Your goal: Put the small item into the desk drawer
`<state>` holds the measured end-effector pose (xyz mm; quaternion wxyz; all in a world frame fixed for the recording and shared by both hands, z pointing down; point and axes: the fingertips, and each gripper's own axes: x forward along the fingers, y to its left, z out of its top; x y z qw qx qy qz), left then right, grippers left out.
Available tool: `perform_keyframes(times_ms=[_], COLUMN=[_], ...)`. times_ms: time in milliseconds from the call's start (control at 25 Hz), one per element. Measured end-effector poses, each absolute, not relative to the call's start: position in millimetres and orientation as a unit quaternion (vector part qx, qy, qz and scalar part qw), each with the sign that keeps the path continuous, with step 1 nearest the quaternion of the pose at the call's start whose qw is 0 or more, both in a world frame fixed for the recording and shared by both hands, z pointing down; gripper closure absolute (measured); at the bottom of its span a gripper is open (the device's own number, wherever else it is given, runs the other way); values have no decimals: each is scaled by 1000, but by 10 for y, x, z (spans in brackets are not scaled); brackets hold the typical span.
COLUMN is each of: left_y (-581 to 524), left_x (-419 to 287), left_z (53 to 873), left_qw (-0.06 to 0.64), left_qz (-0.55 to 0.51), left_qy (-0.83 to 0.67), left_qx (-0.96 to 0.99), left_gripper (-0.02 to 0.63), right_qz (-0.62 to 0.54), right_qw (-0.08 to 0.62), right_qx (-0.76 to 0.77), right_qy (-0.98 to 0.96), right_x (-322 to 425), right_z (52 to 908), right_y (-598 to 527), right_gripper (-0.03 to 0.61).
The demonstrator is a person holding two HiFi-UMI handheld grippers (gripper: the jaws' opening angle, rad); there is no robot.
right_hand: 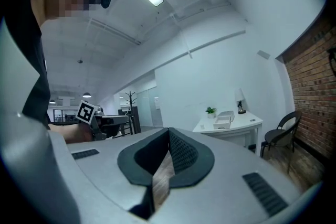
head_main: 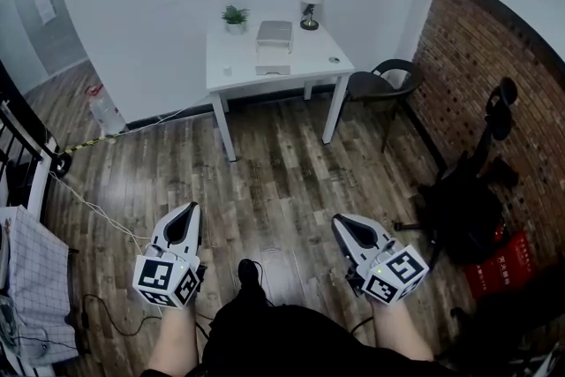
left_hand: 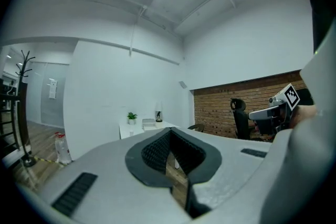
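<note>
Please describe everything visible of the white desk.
The white desk stands on the wood floor against the white wall, on slim white legs; its top looks smooth. On it are a small potted plant, a lamp, a pale box, perhaps a drawer unit, and a small dark item. A black chair stands beside it, toward the brick wall.

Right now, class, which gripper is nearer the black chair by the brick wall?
Right. The black chair stands ahead and slightly to the right of the right gripper; the left gripper is level with it but farther off to the left.
</note>
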<state>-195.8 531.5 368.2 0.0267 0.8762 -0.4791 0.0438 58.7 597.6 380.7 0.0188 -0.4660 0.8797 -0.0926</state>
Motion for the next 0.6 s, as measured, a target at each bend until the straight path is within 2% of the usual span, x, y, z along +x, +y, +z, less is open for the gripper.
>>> perform_keyframes(times_ms=[440, 600], left_y=[3921, 3389], left_x=[-2314, -2455], left_z=[3991, 3959], left_qw=[70, 57], left_qz=[66, 78], left_qy=[-460, -448], left_qx=[883, 889], left_gripper=[606, 606], right_qz=[-135, -141], right_qw=[-20, -31], right_qx=[-439, -434], right_qy=[888, 889], right_x=[-56, -321], right_z=[4059, 4045], right_y=[4527, 3978], right_gripper=[575, 575])
